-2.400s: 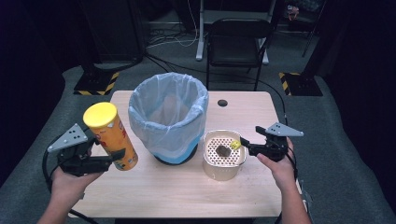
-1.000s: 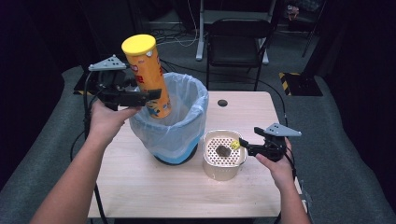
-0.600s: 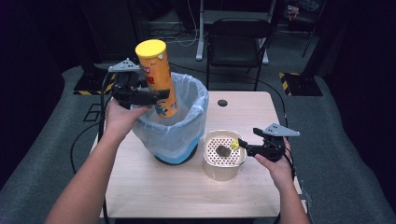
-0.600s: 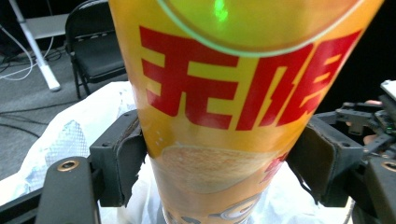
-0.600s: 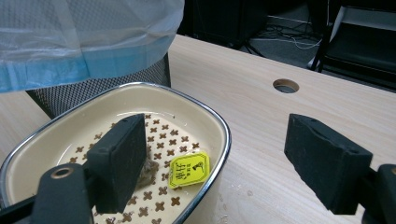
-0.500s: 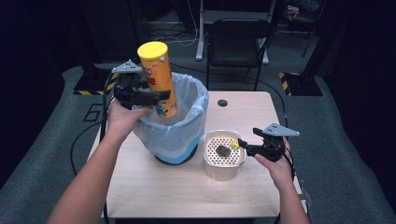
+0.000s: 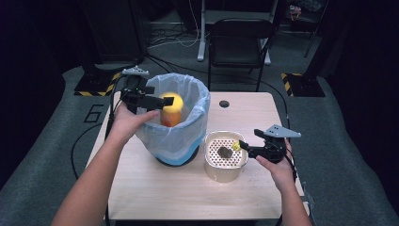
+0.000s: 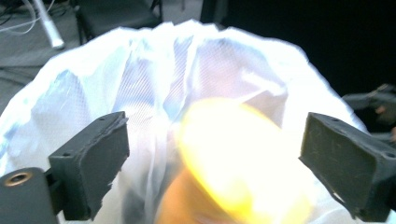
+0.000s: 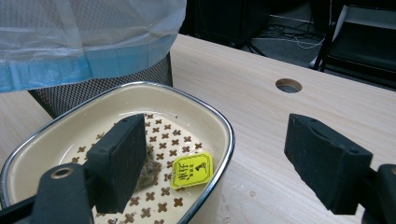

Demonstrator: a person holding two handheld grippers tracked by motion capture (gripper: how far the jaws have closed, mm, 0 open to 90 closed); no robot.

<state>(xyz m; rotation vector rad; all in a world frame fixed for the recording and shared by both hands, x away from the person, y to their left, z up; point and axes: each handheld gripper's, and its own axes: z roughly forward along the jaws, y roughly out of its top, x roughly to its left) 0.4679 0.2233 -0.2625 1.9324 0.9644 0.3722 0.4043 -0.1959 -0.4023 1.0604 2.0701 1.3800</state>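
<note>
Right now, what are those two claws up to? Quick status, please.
Left claw just opened over the bin. Crisp can free between its pads, blurred, dropping in. Right claw open at the cream dish rim. Nothing in the way.

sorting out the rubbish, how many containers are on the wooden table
2: a white-lined mesh bin at left-centre, a cream perforated metal dish to its right. An orange can is dropping into the bin.

the yellow-lidded orange can (image 7: 170, 109) is a blur, upright inside the mouth of the bin (image 7: 197, 117) with its pale blue liner. it's clear of the jaws, lid up, against the liner's near wall.
</note>
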